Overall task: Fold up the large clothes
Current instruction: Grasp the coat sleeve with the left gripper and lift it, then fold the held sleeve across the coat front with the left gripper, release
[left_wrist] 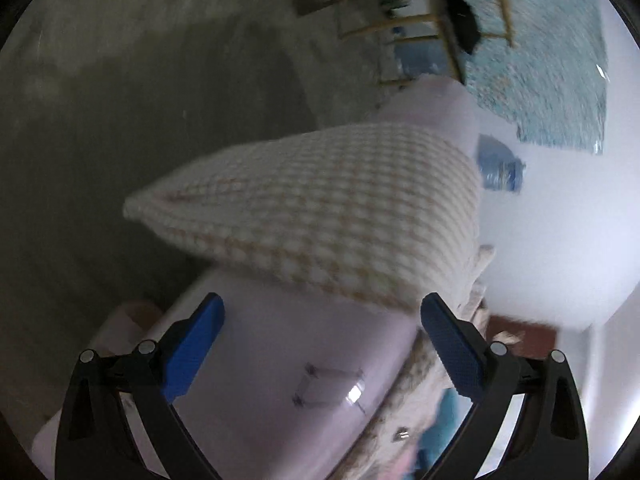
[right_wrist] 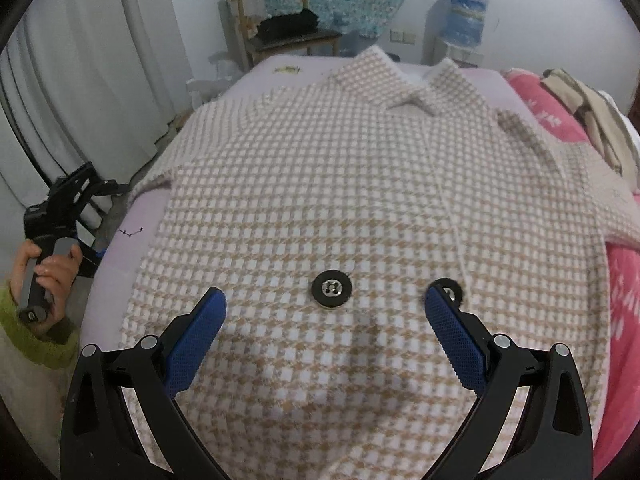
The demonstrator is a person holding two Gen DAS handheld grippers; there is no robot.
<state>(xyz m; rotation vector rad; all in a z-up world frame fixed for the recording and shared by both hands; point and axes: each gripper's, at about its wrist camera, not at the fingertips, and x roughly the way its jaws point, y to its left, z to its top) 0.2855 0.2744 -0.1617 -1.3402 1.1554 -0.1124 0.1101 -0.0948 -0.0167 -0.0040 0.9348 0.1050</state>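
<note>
here, right gripper [right_wrist: 325, 308] hovering low over the houndstooth coat [right_wrist: 360, 184], jaws released and empty, straddling a dark metal button [right_wrist: 331, 289] — likely lining up near the hem for a first fold. coat spread flat, front up, on the lilac bed [right_wrist: 256, 80], collar [right_wrist: 416, 80] at the far end, presumably laid out so to fold cleanly. off the bed's left edge, left gripper [left_wrist: 322, 320] also released, gripping nothing — facing a sleeve [left_wrist: 312, 208] overhanging the bed side. beyond, a wooden chair [right_wrist: 280, 20].
</note>
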